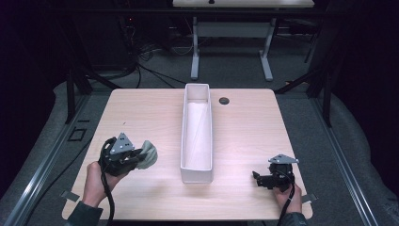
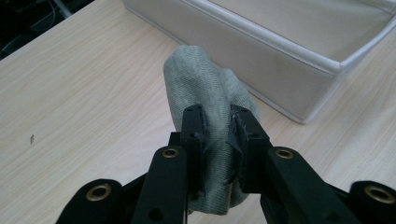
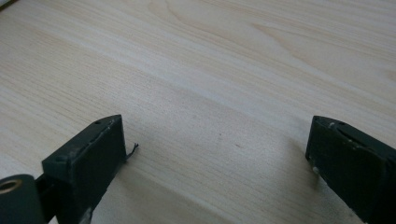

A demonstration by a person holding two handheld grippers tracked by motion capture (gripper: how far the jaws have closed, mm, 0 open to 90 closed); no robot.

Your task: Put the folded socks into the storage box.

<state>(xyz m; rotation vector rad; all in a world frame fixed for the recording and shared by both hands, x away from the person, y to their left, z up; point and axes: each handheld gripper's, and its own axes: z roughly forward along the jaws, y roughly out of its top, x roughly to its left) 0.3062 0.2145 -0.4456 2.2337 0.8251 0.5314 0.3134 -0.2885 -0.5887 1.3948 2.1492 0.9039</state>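
Observation:
A grey-green rolled cloth [image 2: 205, 88] is pinched between the two black jaws of my left gripper [image 2: 217, 119], which is shut on it. From above, the cloth [image 1: 148, 154] sticks out of the left gripper [image 1: 137, 157] toward the long white bin [image 1: 196, 176], just left of its near end. My right gripper [image 1: 256, 178] rests low over the table at the front right, pointing left. Its jaws stand wide apart in the right gripper view [image 3: 217, 140], with only bare wood between them.
The narrow white bin [image 2: 299, 60] runs down the middle of the light wooden table [image 1: 244, 136], with pale lining inside. A round dark cable hole [image 1: 224, 100] sits near the far edge. Desk legs and cables stand on the floor beyond.

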